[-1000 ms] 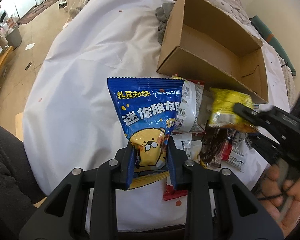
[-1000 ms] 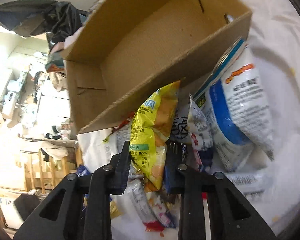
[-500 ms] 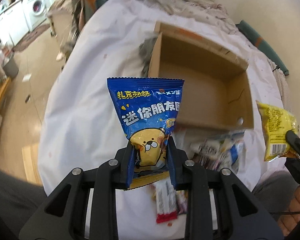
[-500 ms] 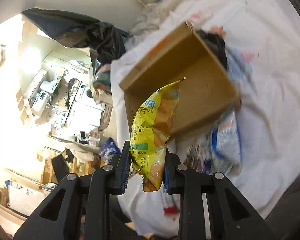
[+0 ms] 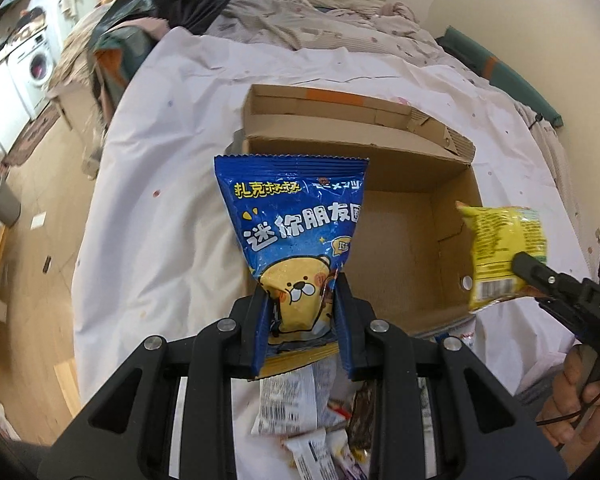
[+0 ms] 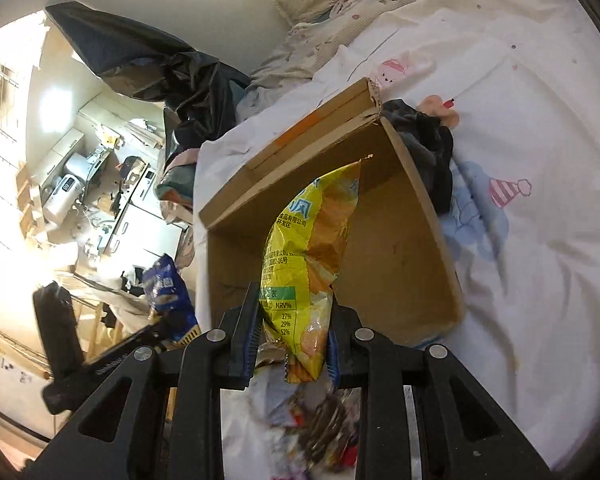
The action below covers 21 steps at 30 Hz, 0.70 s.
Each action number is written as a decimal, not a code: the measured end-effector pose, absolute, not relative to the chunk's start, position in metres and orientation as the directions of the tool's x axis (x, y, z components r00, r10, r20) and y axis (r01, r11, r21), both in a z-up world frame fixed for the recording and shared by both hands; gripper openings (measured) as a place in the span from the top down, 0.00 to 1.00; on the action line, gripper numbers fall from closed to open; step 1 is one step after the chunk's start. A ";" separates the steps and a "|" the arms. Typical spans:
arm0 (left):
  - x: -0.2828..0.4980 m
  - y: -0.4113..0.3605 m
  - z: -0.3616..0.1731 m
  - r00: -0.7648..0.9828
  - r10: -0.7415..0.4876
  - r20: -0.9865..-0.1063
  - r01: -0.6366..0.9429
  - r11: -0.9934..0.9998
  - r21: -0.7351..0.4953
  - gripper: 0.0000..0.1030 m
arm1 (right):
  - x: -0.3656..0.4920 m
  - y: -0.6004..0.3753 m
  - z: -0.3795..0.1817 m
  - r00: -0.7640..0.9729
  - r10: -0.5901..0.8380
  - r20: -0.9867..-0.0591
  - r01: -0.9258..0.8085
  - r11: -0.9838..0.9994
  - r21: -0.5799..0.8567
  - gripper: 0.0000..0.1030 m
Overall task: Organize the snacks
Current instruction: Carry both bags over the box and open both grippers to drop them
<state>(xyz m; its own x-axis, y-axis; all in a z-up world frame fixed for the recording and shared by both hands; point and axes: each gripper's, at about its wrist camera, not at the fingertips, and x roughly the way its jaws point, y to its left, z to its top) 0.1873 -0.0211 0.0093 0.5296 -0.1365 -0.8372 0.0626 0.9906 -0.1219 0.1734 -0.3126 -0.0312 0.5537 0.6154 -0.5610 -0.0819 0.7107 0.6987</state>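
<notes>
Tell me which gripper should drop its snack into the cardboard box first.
Probably right. The right gripper holds the yellow packet in front of the open cardboard box, near its side wall; the left gripper's blue packet hangs at the box's left edge.

Each hand-held tool is a matte black frame of angular struts with triangular cut-outs. The left tool [image 5: 302, 322] carries four round silver screw heads across its frame and two fingers lined with blue ribbed pads [image 5: 260, 330]. The right tool [image 6: 290, 340] is built the same way, also with four silver screws and blue ribbed pads. Seen from the left wrist camera, its side bears white letters "DAS". A thin black cable runs past the person's right hand [image 5: 578, 408].
</notes>
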 end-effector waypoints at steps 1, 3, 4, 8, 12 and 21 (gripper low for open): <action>0.192 -0.025 0.004 0.532 -0.129 -0.837 0.076 0.992 -0.105 0.76 | 0.178 -0.310 -0.036 0.542 0.613 -0.574 -0.080 0.718 0.692 0.73; 0.199 -0.032 -0.005 0.532 -0.122 -0.838 0.096 0.992 -0.084 0.76 | 0.185 -0.306 -0.040 0.529 0.615 -0.585 -0.082 0.723 0.686 0.73; 0.203 -0.034 -0.010 0.530 -0.123 -0.839 0.103 0.991 -0.081 0.76 | 0.188 -0.304 -0.042 0.524 0.611 -0.593 -0.089 0.732 0.675 0.73; 0.215 -0.037 -0.025 0.532 -0.140 -0.835 0.102 0.990 -0.100 0.76 | 0.199 -0.296 -0.053 0.506 0.599 -0.621 -0.093 0.753 0.651 0.73; 0.221 -0.036 -0.030 0.536 -0.156 -0.830 0.104 0.987 -0.119 0.76 | 0.211 -0.288 -0.064 0.486 0.585 -0.649 -0.079 0.769 0.634 0.73; 0.222 -0.043 -0.044 0.515 -0.157 -0.843 0.125 0.986 -0.108 0.76 | 0.213 -0.268 -0.075 0.428 0.585 -0.689 -0.113 0.791 0.602 0.73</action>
<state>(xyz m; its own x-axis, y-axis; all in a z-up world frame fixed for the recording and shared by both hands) 0.2222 -0.0433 -0.0437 0.5152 -0.1572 -0.8425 0.1250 0.9863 -0.1077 0.2130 -0.2683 -0.0751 0.4279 0.5850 -0.6889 -0.1128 0.7908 0.6015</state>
